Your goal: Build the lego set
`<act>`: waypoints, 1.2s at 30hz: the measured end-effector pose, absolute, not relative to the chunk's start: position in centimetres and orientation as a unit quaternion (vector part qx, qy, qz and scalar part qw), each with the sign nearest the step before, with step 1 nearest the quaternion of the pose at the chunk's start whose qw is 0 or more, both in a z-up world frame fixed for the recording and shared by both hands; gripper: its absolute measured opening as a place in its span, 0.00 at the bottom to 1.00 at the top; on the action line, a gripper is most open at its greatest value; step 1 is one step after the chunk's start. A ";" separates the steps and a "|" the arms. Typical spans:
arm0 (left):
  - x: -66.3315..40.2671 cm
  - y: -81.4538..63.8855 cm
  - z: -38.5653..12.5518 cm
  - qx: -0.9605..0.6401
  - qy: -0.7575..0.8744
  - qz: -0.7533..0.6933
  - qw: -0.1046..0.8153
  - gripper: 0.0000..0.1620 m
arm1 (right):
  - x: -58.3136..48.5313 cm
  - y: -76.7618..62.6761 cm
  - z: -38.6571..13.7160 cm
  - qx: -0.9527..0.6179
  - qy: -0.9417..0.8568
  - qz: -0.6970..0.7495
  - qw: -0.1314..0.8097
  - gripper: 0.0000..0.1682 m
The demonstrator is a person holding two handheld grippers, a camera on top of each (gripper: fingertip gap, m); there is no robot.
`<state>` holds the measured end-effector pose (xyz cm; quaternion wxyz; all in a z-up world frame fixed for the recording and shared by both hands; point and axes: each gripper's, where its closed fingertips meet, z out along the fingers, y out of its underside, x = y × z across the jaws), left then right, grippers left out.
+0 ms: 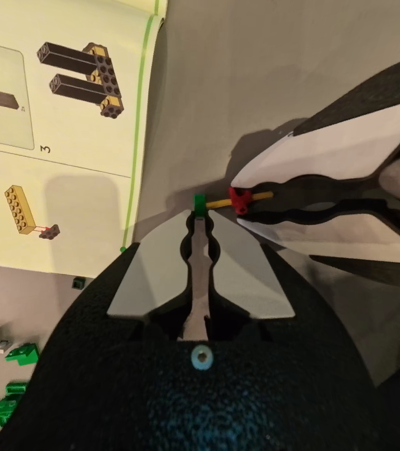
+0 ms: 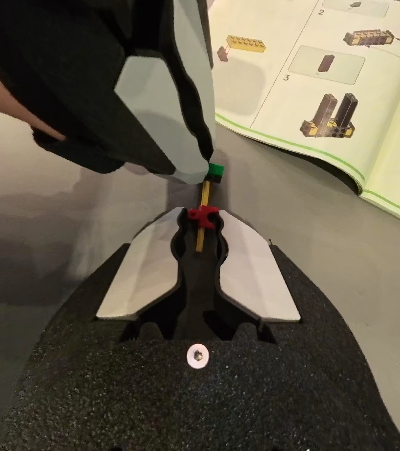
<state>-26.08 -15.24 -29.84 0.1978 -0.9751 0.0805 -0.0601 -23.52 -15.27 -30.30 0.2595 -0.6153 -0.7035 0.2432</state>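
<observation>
Pinching a small green brick at its very tips, the left gripper is clamped on one end of the little assembly, held up above the grey table. The right gripper is clenched on the red connector, and the thin yellow axle runs through that connector straight across to the green brick, with its tail reaching back between the right fingers. Featherweight stuff, I'd say, hard and slick plastic. The axle looks stiff but skinny enough to bend or pop free if the two grips twist against each other. Best hold is on the blocky ends, as now, not the rod. Around them, the open instruction booklet lies flat just beyond the work, and loose green pieces sit scattered well off by the left gripper's side, with a small dark brick near the booklet's corner. Nothing crowds the parts but the grippers' own broad fingers.
</observation>
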 end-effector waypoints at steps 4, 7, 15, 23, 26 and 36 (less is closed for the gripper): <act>-26.1 -15.3 -29.8 -0.973 0.077 -0.069 0.207 0.05 | -23.5 -15.1 -30.2 -0.609 -0.703 0.250 0.270 0.12; -26.1 -15.3 -29.8 -0.970 0.066 -0.084 0.219 0.05 | -23.6 -14.8 -29.6 -0.604 -0.695 0.258 0.292 0.10; -26.2 -15.3 -29.7 -0.948 0.007 -0.182 0.260 0.05 | -23.6 -15.1 -29.9 -0.598 -0.704 0.255 0.285 0.10; -26.1 -15.4 -29.7 -0.955 0.032 -0.130 0.263 0.05 | -23.7 -15.2 -29.7 -0.607 -0.693 0.274 0.276 0.10; -26.2 -15.4 -29.8 -0.959 0.046 -0.098 0.261 0.05 | -23.7 -15.2 -29.7 -0.609 -0.692 0.276 0.273 0.10; -26.3 -15.4 -29.8 -0.970 0.082 0.001 0.230 0.05 | -23.6 -15.2 -29.8 -0.612 -0.689 0.273 0.276 0.09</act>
